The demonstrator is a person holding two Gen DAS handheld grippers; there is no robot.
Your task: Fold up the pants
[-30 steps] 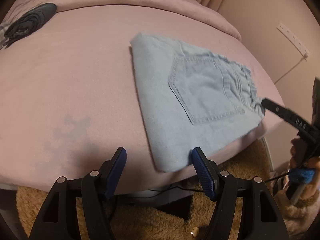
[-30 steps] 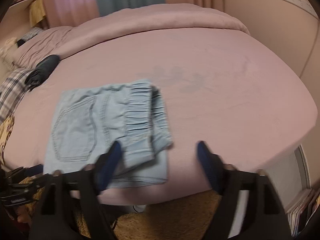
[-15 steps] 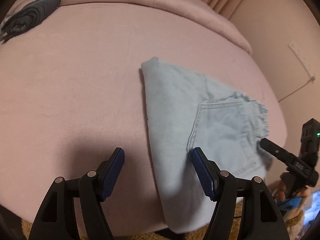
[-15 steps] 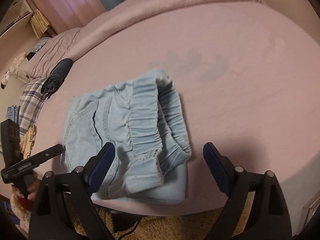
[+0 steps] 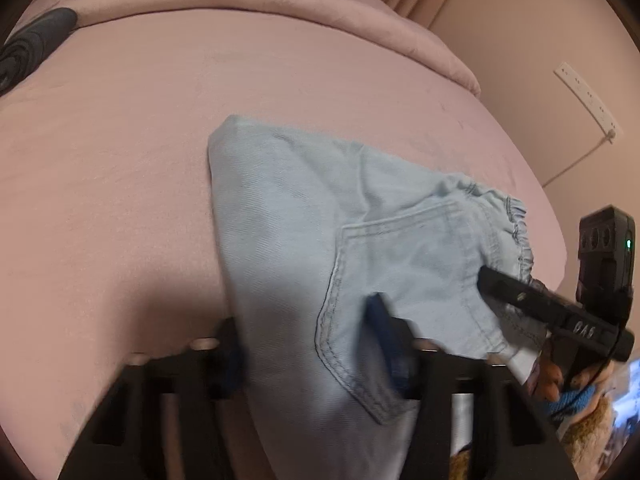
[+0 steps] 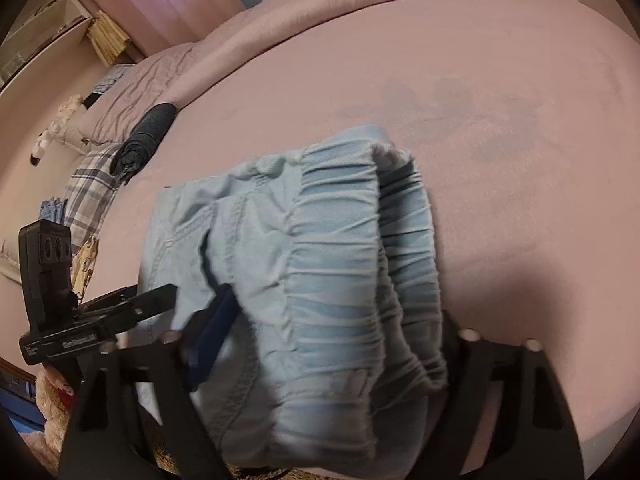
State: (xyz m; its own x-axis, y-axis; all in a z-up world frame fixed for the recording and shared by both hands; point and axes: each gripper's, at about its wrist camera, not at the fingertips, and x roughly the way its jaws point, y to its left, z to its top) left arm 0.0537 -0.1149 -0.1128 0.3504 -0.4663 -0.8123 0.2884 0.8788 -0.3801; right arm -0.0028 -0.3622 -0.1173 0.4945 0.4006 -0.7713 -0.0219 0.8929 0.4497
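Light-blue denim pants (image 5: 300, 220) lie folded into a small stack on the pink bed (image 5: 120, 160), back pocket up. My left gripper (image 5: 308, 336) straddles the stack's near left edge; its jaws are closing with denim between them. In the right wrist view the gathered waistband of the pants (image 6: 336, 240) fills the gap of my right gripper (image 6: 332, 320); its jaws are closing too, and the right finger is hidden behind the cloth. Each view shows the other gripper at the stack's side: the right gripper (image 5: 520, 300) and the left gripper (image 6: 120, 308).
A dark rolled garment (image 6: 144, 140) and a plaid cloth (image 6: 88, 184) lie toward the bed's head. A power strip (image 5: 588, 100) hangs on the wall by the bed. A shaggy brown rug (image 5: 592, 440) lies below the bed's near edge.
Both grippers have come down and in onto the folded pants. Their jaws have narrowed around the cloth. The waistband now bulges up between the right fingers.
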